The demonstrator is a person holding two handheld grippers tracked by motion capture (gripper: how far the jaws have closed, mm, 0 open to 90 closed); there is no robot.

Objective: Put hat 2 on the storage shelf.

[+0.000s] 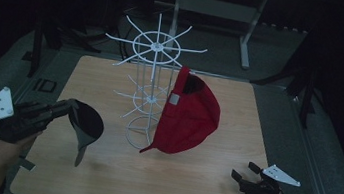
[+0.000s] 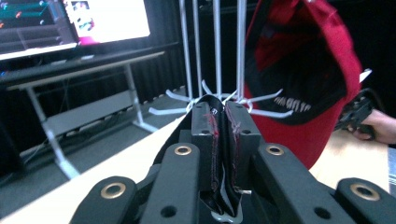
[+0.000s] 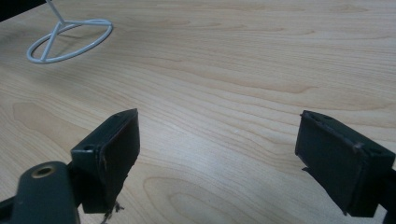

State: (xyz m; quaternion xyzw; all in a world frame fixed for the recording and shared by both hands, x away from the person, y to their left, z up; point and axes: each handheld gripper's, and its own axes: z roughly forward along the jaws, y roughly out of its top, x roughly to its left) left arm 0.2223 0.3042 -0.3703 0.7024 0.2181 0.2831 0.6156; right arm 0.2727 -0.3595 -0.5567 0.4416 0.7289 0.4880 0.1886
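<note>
High view shows your left tool (image 1: 68, 109) pinching the dark cap (image 1: 86, 125) by its edge, just left of the white rack (image 1: 152, 82); lift it level with a free hook, then slide it on gently; keep clear of the red cap (image 1: 190, 114); your right tool (image 1: 244, 174) rests wide open on the table (image 1: 158, 186).

Cloth caps, white wire rack, pale wood tabletop

The dark cloth cap (image 1: 86, 125) is looking matt with stitched seams; the red fabric cap (image 1: 190, 114) is showing a soft woven surface; the white-coated wire rack (image 1: 151, 81) is looking smooth and slightly glossy; the light wood-grain tabletop (image 1: 188, 190) is gleaming faintly; the left gripper (image 2: 219, 122), matt black plastic, is carrying brass-coloured rivets.
</note>
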